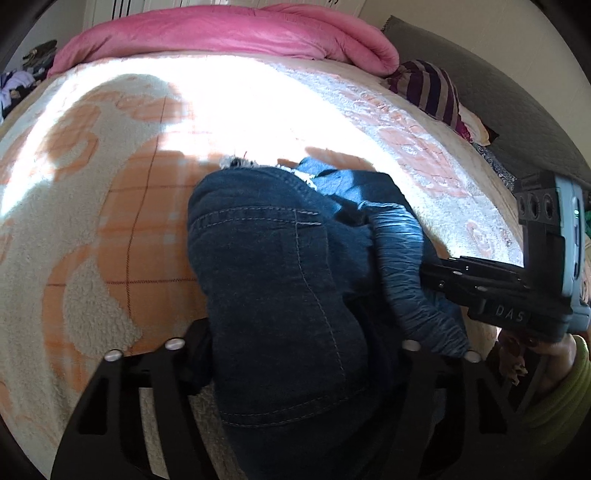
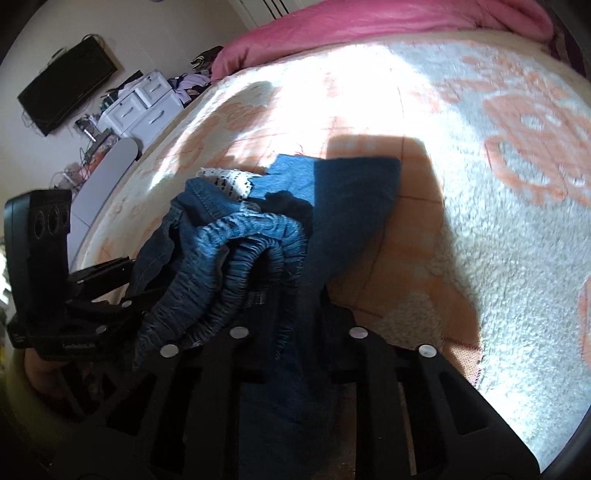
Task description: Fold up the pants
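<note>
Dark blue denim pants (image 1: 280,280) lie bunched on a cream and orange blanket (image 1: 110,221), with a gathered elastic waistband (image 1: 402,258) and a back pocket showing. My left gripper (image 1: 295,350) is shut on the pants, with denim filling the gap between its fingers. My right gripper (image 2: 295,332) is shut on the pants (image 2: 332,206) near the waistband (image 2: 236,266). The right gripper's body also shows in the left wrist view (image 1: 509,295), against the waistband. The left gripper's body shows in the right wrist view (image 2: 55,295).
A pink duvet (image 1: 229,33) lies across the far end of the bed. A striped cloth (image 1: 432,88) lies at the right edge beside a grey headboard (image 1: 517,92). White drawers (image 2: 144,107) and a wall television (image 2: 66,85) stand beyond the bed's left side.
</note>
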